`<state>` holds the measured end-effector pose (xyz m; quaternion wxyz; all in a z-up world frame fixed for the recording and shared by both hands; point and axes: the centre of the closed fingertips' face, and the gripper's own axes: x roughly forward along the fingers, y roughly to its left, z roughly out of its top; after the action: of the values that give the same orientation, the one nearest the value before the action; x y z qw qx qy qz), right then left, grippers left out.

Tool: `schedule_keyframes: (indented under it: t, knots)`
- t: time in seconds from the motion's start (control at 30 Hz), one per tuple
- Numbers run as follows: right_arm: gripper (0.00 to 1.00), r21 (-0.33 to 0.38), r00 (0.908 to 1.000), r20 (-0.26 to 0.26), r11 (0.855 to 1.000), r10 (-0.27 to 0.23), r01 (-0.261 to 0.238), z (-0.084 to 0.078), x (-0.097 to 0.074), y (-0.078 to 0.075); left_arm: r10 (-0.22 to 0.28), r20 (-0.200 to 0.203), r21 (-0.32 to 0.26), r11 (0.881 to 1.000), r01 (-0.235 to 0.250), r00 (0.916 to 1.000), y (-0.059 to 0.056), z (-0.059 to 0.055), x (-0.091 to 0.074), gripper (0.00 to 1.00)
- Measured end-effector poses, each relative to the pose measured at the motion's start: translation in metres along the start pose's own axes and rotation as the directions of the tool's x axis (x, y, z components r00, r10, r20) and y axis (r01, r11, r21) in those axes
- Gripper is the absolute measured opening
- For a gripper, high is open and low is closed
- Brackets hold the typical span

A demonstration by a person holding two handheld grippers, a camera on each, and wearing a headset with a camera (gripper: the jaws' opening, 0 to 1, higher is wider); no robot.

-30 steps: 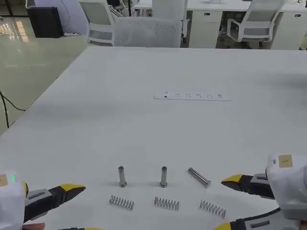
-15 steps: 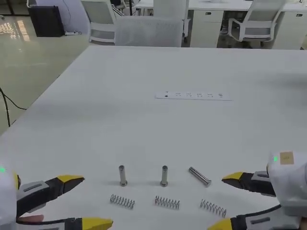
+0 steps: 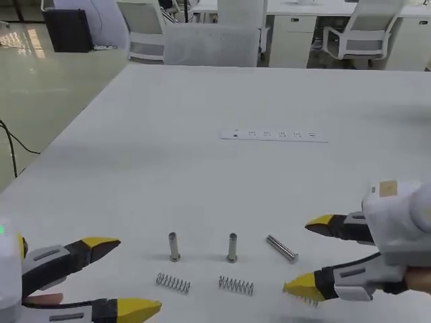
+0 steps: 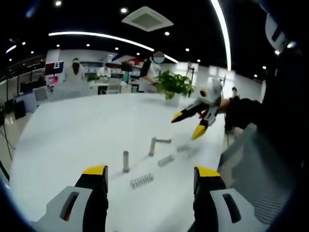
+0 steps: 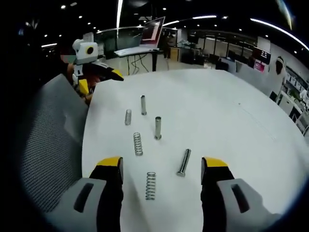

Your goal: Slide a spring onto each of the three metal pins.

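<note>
On the table [image 3: 202, 175] the pins [image 3: 232, 247] make one row, the springs [image 3: 236, 285] a second row just beside it.

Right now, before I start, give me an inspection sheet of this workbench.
Surface: white tabletop, flat.
Job's things (head view): left silver metal pin and middle silver metal pin upright; right silver metal pin lying flat; left wire spring, middle wire spring, right wire spring lying nearer, none on a pin.
Clutter: white socket strip set in the tabletop.
Grippers: left gripper and right gripper, yellow-tipped jaws open, holding nothing.
Cables: black cable on the glossy floor.
Surroundings: white office chairs behind.
</note>
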<state>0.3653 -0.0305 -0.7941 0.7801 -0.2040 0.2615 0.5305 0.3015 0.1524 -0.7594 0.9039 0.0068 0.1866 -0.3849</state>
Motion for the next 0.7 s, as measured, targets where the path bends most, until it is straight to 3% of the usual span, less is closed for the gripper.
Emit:
schedule_keyframes:
  t: [0.23,0.43,0.7]
  knots:
    - [0.58,-0.044,0.9979,-0.062,0.999,-0.019,0.016,0.009,0.013,-0.019,0.000,0.008,0.016,1.000,0.000,1.0000,-0.001,0.006,-0.001,0.68]
    - [0.52,-0.036,0.9941,-0.107,0.999,-0.022,0.019,0.008,0.023,-0.029,-0.001,0.009,0.023,1.000,0.001,1.0000,-0.002,0.008,-0.001,0.68]
    - [0.41,-0.013,0.9798,-0.198,1.000,-0.027,0.025,-0.002,0.040,-0.036,-0.010,0.007,0.028,1.000,0.009,0.9999,-0.005,0.009,0.001,0.68]
